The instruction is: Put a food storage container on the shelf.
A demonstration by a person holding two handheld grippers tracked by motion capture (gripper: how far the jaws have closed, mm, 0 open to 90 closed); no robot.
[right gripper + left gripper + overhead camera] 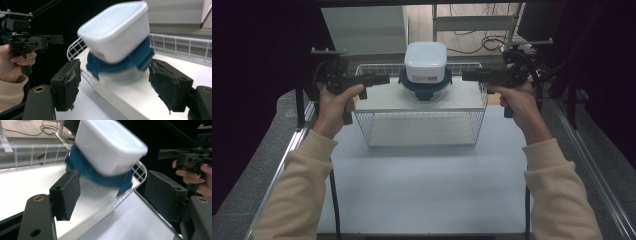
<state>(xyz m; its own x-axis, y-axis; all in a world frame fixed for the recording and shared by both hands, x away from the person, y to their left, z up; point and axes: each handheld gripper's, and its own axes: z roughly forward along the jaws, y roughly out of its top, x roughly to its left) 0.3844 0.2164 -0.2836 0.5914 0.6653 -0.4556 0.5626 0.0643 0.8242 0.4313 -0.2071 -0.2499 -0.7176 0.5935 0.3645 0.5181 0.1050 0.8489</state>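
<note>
White plastic makes up the upper container (425,61), a rounded square tub sitting bottom-up on a clear container (425,93) that is closed by a blue clip-lock lid (425,82). The stack stands on a white shelf board (462,101) laid across the top of a wire basket (422,131), at about twelve o'clock on the pale surface (422,175), between the two tools.

In the high view the left gripper (381,79) comes in from nine o'clock and the right gripper (468,76) from three o'clock, each held level and pointing at the stack, near it but not touching. Each gripper view shows its own jaws spread wide with nothing between them, so both are released.

My judgement is that the white tub is light, stiff and smooth, likely slippery against the pads, and merely resting on the lid, so it could slide or tip if nudged. Its straight side walls, toward nine and three o'clock, look like the best place to squeeze, well up from the lid. The clear one below may be glass, heavier and breakable; the blue lid's rim and clip tabs offer a firmer hold. Whether either container holds anything cannot be told.
</note>
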